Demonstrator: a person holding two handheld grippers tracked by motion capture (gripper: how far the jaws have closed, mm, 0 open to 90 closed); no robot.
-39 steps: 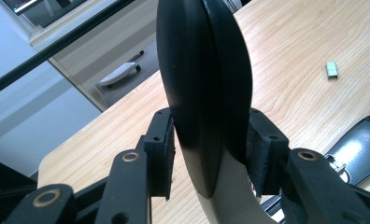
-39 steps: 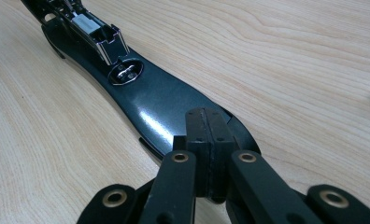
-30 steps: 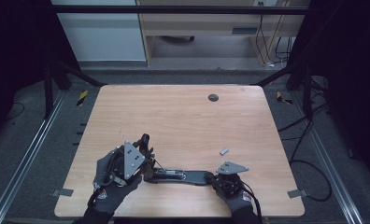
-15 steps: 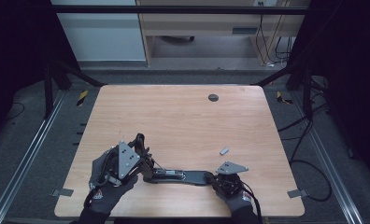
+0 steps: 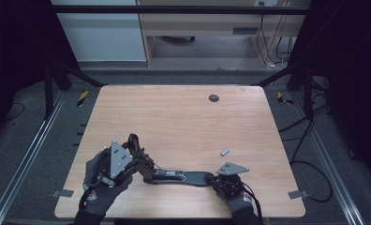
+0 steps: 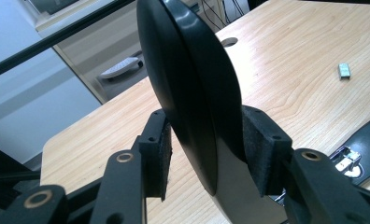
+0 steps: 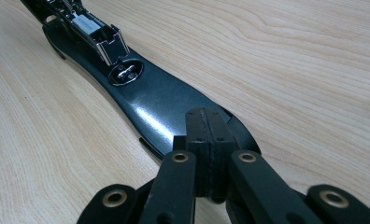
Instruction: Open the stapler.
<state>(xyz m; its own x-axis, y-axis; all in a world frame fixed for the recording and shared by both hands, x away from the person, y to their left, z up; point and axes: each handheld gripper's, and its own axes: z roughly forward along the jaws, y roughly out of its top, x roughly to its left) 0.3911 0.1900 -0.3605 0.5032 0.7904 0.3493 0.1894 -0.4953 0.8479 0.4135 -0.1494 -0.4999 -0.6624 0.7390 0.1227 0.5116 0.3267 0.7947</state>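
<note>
**Ana:** Left gripper [image 5: 136, 151] first: how do its jaws stand?

**Ben:** In the left gripper view they sit either side of the stapler's lifted black top arm [image 6: 188, 84]. The pad on the right of that view touches it; the pad on the left stands just off, with a sliver of bench showing between. The jaws have just been opening, with the arm between them, so I call it a loosened hold, not a clamp.

**Ana:** And the right gripper [image 7: 206, 140]?

**Ben:** Its jaws are together, pads meeting at the end of the stapler base [image 7: 164, 105]. Whether they pinch the rim of the base or only lie on it I cannot tell.

**Ana:** Where does the stapler [image 5: 174, 176] lie?

**Ben:** Opened out flat on the wooden bench [image 5: 183, 122], near the person's edge, stretched between the two gloved hands. The metal staple channel [image 7: 92, 30] runs along the base toward the left gripper, and the round anvil plate [image 7: 125, 73] sits at the end of the channel nearer the right gripper.

**Ana:** Anything else on the bench?

**Ben:** A small strip of staples [image 5: 225, 151] lies just beyond the right hand, apart from the stapler. A round cable hole [image 5: 213, 98] sits near the far edge.
</note>
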